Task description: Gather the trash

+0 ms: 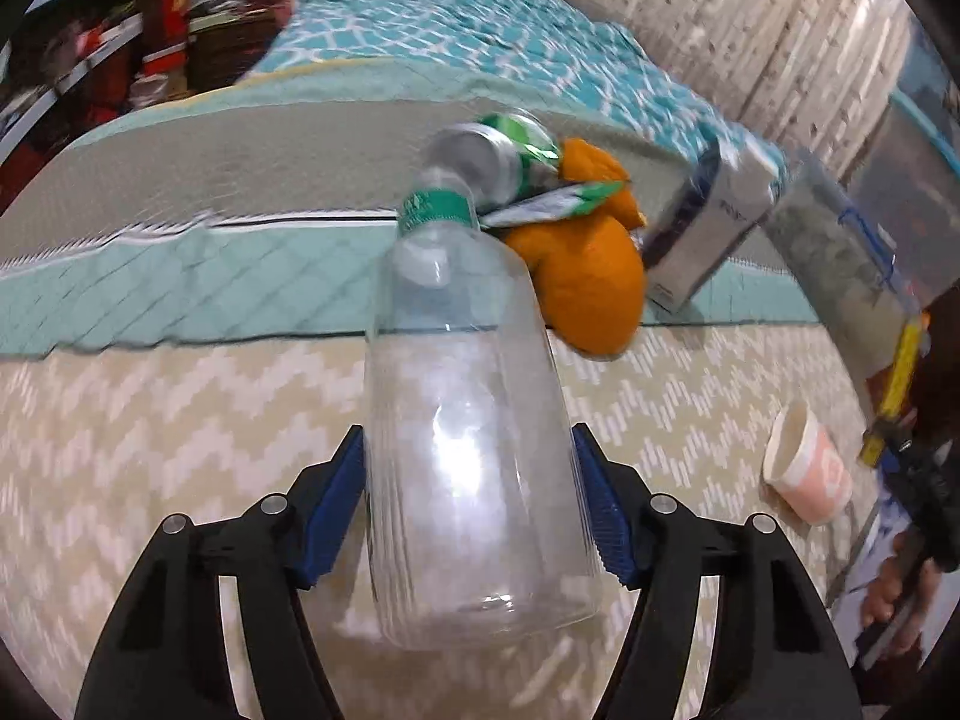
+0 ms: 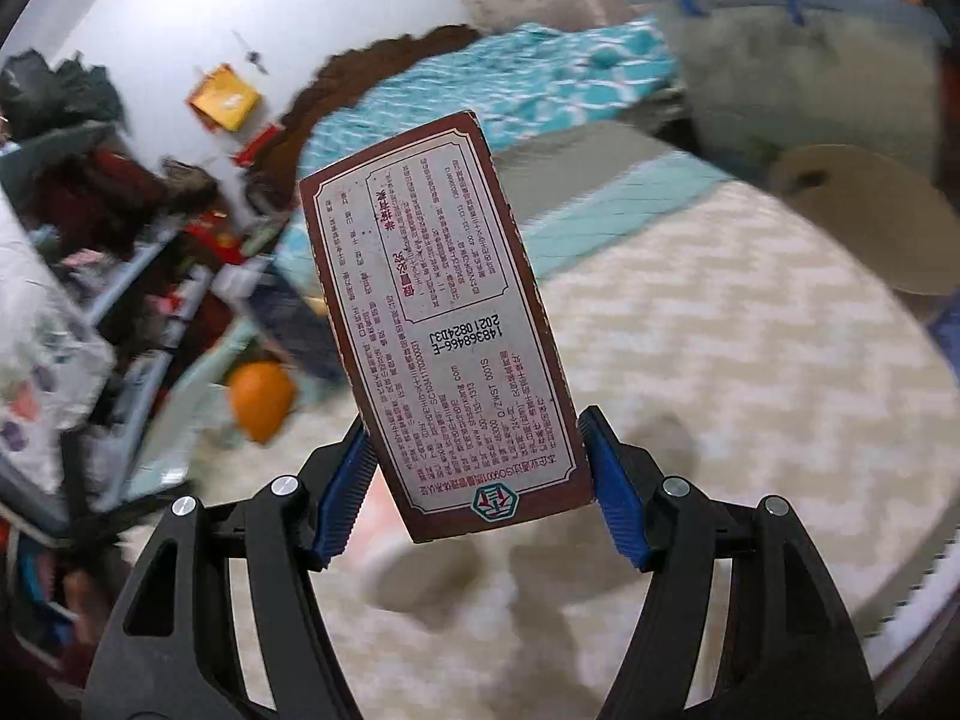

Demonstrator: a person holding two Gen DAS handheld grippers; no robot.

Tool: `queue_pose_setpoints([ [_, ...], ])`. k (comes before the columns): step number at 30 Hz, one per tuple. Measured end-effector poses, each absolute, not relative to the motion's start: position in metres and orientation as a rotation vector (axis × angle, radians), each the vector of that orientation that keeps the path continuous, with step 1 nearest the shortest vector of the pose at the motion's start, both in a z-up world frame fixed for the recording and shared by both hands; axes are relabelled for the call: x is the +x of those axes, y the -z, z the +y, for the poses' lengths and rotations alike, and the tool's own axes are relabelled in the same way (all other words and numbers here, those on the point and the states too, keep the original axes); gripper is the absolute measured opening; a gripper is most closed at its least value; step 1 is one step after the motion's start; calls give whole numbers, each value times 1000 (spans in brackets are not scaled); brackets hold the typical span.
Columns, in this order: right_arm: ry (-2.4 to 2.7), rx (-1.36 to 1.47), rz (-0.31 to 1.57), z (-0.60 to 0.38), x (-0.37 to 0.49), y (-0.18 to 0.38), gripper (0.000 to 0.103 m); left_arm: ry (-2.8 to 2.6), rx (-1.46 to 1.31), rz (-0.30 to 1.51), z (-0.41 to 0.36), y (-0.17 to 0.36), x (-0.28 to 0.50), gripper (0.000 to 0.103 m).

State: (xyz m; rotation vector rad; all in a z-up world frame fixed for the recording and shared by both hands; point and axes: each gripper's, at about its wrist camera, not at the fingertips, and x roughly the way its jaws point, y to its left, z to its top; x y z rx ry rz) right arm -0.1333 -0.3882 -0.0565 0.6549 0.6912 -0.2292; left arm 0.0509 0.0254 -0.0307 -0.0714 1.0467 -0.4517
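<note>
— What have you got in your left gripper [image 1: 471,504]?

— You're holding a clear plastic bottle [image 1: 468,420] with a green label band; the blue pads are pressed on both sides of its body, near the base. Its neck points away from you, toward a heap on the bed [image 1: 180,276]: a crushed can [image 1: 492,156], a green-and-white wrapper [image 1: 552,201], orange peel [image 1: 588,276] and a white-and-blue carton [image 1: 708,222].

— And the right gripper [image 2: 480,480]?

— Your fingers there are clamped on a flat brown box [image 2: 444,324] with a printed white label, gripping its lower end so it stands up in front of the camera. It is lifted clear of the bed's zigzag cover.

— Anything else lying about?

— A paper cup [image 1: 807,471] lies tipped on its side on the zigzag cover, over to the right in the left wrist view. A clear bin [image 2: 810,60] with a blue handle appears at the upper right of the right wrist view.
</note>
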Motion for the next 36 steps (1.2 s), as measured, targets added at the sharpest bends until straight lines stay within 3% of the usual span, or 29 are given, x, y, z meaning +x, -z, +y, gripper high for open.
queue_pose_setpoints([
  [6,314,610,778,-401,-148,83,70,580,-187,966,44,-5,29,63],
  [10,362,559,757,-400,-157,83,83,693,-130,882,8,-32,11,63],
  [16,347,584,733,-400,-170,81,83,800,-18,828,-57,-51,-8,63],
  [34,341,497,748,-393,-152,85,85,998,118,940,-175,-24,-1,63],
  [35,329,480,744,-391,-152,84,83,1008,125,941,-181,-23,-2,63],
  [36,301,482,733,-390,-153,83,73,1024,138,943,-192,-23,-2,63],
])
